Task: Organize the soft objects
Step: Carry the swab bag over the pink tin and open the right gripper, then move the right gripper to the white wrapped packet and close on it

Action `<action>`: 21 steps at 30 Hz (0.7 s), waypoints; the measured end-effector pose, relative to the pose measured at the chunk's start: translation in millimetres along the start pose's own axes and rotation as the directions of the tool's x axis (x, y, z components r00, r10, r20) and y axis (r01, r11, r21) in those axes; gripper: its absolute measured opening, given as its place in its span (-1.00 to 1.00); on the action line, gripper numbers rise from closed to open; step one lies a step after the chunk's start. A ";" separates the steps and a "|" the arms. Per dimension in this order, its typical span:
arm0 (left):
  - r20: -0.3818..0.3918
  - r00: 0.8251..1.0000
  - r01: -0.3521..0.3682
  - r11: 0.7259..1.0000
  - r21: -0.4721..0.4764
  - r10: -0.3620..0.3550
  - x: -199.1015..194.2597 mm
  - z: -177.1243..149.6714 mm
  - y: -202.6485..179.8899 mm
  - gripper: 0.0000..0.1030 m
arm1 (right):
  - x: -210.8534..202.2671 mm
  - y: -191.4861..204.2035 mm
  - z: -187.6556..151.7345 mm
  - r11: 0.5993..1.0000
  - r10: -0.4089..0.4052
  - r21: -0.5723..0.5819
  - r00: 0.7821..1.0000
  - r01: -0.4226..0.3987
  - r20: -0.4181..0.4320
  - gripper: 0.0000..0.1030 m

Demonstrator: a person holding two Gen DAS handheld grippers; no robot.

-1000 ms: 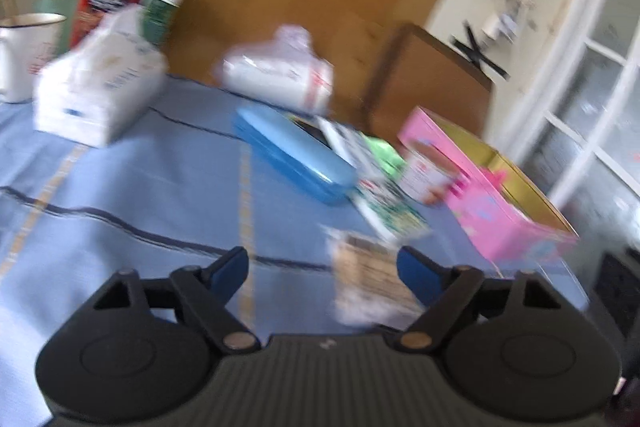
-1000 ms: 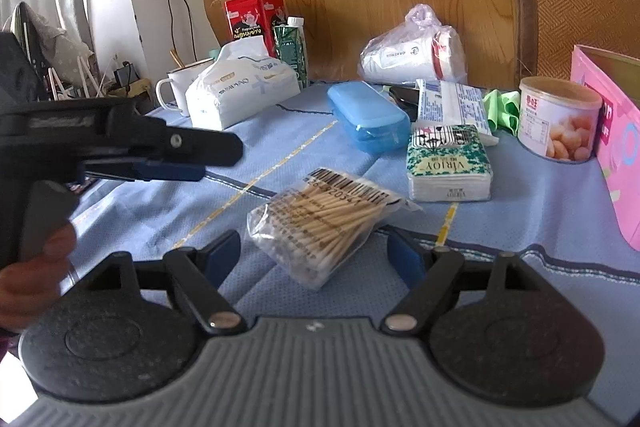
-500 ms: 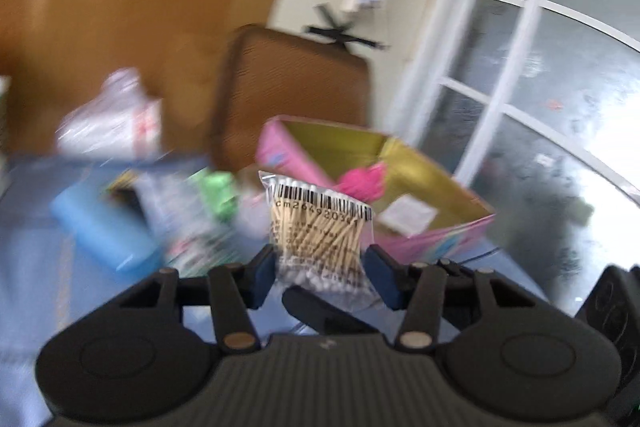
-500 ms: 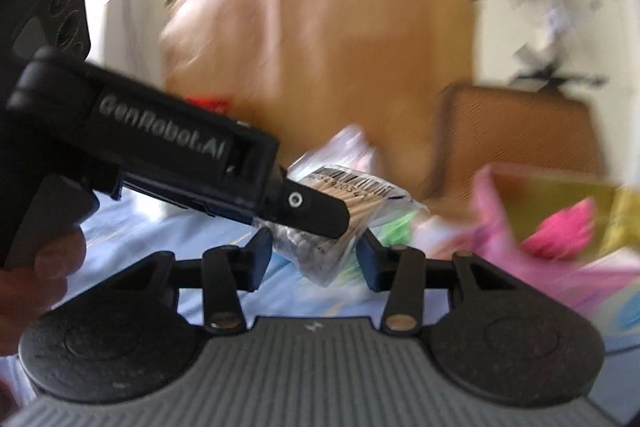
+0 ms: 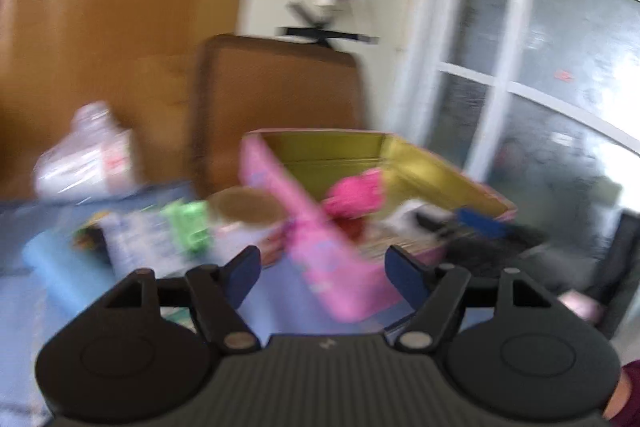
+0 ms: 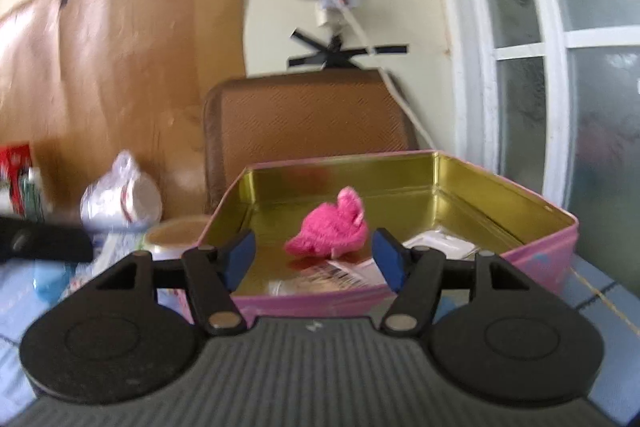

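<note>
The right gripper point(image 6: 310, 257) was held at the near wall of the pink tin point(image 6: 304, 301), its fingers spread wide with nothing between them. The left gripper point(image 5: 322, 273) hung a little farther back and to the left of the same tin, fingers likewise wide apart and empty; that view was heavily blurred. The right gripper was judged the nearer of the two to the tin's opening.

Straight ahead of the right fingers, inside the tin, lay a packet with a barcode label point(image 6: 334, 273) on the floor at the front. Just behind it sat a pink fluffy toy point(image 6: 332, 229), its longer side running left to right across the line of the fingers. A white packet point(image 6: 438, 242) lay to the right of the toy against the gold lining. The tin was open at the top, with no lid in view.

Left of the tin on the blue tabletop point(image 5: 52, 311) stood a round tub point(image 6: 176, 239), touching or just beside the tin wall; which could not be told. Beyond it were a green packet point(image 5: 190, 227), a blue case point(image 5: 60, 269) and a bagged white roll point(image 6: 120, 203). A brown chair back point(image 6: 308, 115) stood behind the tin.

Any further soft item would, in my judgement, come from that left group.
</note>
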State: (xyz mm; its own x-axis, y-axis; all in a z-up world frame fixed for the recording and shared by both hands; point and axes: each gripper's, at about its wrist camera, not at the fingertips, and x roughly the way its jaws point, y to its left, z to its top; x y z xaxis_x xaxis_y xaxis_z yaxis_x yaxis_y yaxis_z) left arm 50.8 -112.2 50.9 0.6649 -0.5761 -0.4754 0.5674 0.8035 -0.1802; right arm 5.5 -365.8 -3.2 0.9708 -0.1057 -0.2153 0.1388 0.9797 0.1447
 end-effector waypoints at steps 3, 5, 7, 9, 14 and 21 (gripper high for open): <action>-0.015 0.996 -0.086 0.988 -0.127 0.085 -19.2 -17.8 50.5 0.37 | -10.7 11.7 2.2 0.999 0.050 -0.008 0.998 -0.050 0.048 0.29; -0.029 0.984 -0.179 0.966 -0.187 0.177 -31.8 -30.5 82.8 0.37 | -15.5 27.8 4.9 0.993 0.115 -0.039 0.991 -0.113 0.065 0.28; -0.046 0.955 -0.295 0.931 -0.214 0.292 -42.5 -43.9 111.0 0.37 | -17.3 48.8 6.1 0.978 0.198 -0.081 0.979 -0.194 0.048 0.23; -0.063 0.930 -0.367 0.900 -0.235 0.362 -50.9 -56.5 132.5 0.37 | -12.4 74.1 5.5 0.951 0.289 -0.116 0.957 -0.287 0.001 0.18; -0.086 0.913 -0.405 0.867 -0.291 0.398 -53.1 -81.4 162.7 0.36 | 26.2 132.2 -0.4 0.898 0.402 -0.121 0.901 -0.423 -0.165 0.19; 0.006 0.929 -0.356 0.898 -0.259 0.370 -56.3 -77.8 151.7 0.38 | 95.5 182.1 -7.5 0.917 0.334 -0.099 0.880 -0.387 -0.338 0.22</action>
State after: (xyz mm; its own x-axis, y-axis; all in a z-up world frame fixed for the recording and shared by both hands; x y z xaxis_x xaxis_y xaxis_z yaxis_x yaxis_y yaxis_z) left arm 61.7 53.8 -16.7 0.8307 -0.2389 -0.5029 0.1469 0.9653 -0.2159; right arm 122.0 -196.2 -4.6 0.8341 0.2923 -0.4677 -0.2678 0.9560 0.1199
